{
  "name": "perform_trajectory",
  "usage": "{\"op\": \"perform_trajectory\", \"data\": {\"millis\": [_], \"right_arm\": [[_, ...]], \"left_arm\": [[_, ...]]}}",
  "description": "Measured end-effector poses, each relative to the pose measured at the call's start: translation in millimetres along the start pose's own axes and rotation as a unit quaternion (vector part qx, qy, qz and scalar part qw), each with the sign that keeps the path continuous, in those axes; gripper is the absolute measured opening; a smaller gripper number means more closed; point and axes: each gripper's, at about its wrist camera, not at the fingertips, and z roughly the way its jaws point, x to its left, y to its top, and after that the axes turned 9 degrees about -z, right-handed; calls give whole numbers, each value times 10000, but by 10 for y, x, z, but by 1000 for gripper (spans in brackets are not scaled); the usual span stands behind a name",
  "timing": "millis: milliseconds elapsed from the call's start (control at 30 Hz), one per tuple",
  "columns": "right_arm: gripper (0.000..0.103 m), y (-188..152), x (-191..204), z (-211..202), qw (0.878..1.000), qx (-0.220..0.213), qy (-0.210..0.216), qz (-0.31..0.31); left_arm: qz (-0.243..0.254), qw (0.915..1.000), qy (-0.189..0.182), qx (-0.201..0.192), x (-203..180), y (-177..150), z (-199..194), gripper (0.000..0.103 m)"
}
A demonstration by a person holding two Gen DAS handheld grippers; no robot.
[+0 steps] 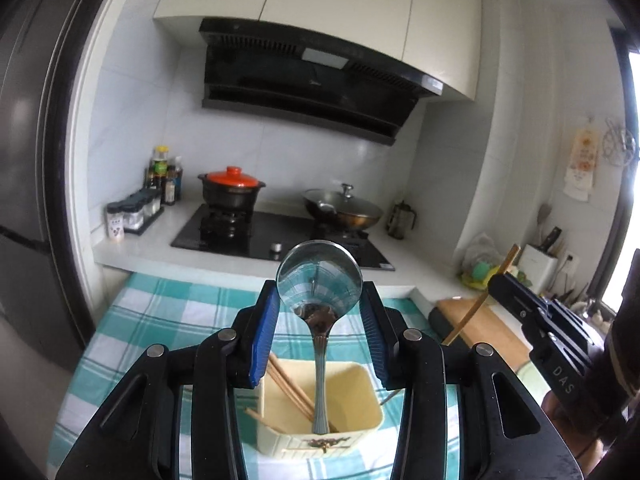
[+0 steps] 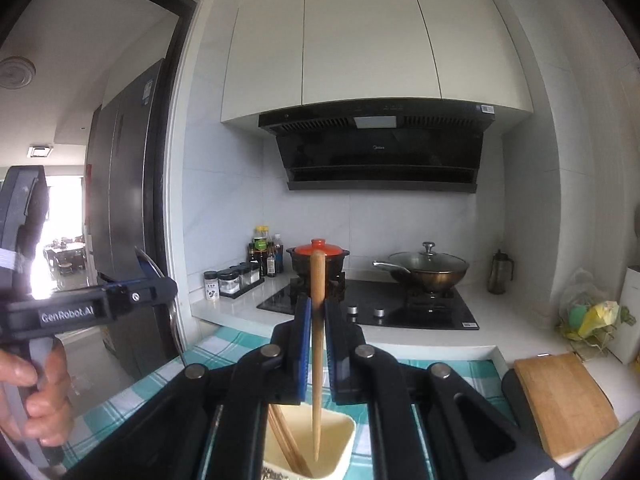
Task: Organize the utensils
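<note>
A cream utensil holder (image 1: 356, 396) stands on the checked cloth and also shows in the right wrist view (image 2: 340, 436). Several wooden chopsticks (image 1: 290, 390) lean inside it. A metal spoon (image 1: 320, 280) stands upright in the holder, bowl up, between the blue pads of my left gripper (image 1: 320, 312); the jaws stand wide and do not touch it. My right gripper (image 2: 316, 320) is shut on a single wooden chopstick (image 2: 318, 344), whose tip points down into the holder. The right gripper (image 1: 540, 320) with its chopstick also shows in the left wrist view.
A teal checked cloth (image 1: 168, 312) covers the table. Behind it is a stove (image 1: 248, 236) with an orange-lidded pot (image 1: 232, 188) and a lidded wok (image 1: 342, 206). Spice jars (image 1: 132, 216) stand at the left, a wooden cutting board (image 2: 560, 396) at the right.
</note>
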Motion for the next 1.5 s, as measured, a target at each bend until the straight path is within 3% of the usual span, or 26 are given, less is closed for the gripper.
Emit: {"op": "perform_trajectory", "data": {"millis": [67, 167, 333, 467, 533, 600, 700, 800, 900, 1033, 1167, 1300, 1400, 1500], "right_arm": [[7, -117, 26, 281, 9998, 170, 10, -75], [7, -389, 26, 714, 9964, 828, 155, -42], [7, -873, -27, 1302, 9770, 2080, 336, 319], [9, -1112, -59, 1455, 9686, 2374, 375, 629], [17, -1152, -98, 1418, 9674, 2346, 410, 855], [35, -1107, -138, 1331, 9692, 2224, 344, 998], [36, -1029, -156, 1093, 9718, 2097, 331, 1031], [36, -1034, -173, 728, 9696, 2175, 436, 1033], [37, -1206, -179, 265, 9623, 2453, 619, 1001], [37, -1717, -33, -482, 9511, 2955, 536, 728], [37, -2316, 314, -976, 9337, 3497, 492, 584], [32, -2573, 599, -995, 9225, 3670, 708, 962], [21, -2570, 873, -859, 9199, 3725, 906, 830], [18, -2590, 1095, -693, 9191, 3786, 937, 556]], "left_arm": [[-108, 9997, 153, 156, 68, -61, 258, 41], [-216, 9975, 402, 534, 200, -238, 613, 41], [-229, 9904, 716, 1163, 351, -550, 1070, 41], [-99, 9840, 894, 1538, 367, -707, 1342, 43], [-108, 9812, 932, 1688, 364, -723, 1425, 44], [-132, 9831, 843, 1622, 339, -677, 1322, 49], [-35, 9885, 640, 1369, 292, -572, 958, 71], [305, 9892, 563, 1318, 277, -573, 489, 82], [698, 9830, 587, 1595, 402, -756, 38, 88], [1040, 9665, 908, 2163, 694, -1347, -467, 89], [645, 9589, 1233, 2474, 941, -1987, -801, 89], [-203, 9586, 953, 2674, 986, -2356, -914, 89], [-53, 9571, 987, 2723, 830, -2498, -939, 89], [112, 9601, 1009, 2607, 731, -2483, -1041, 89]]}}
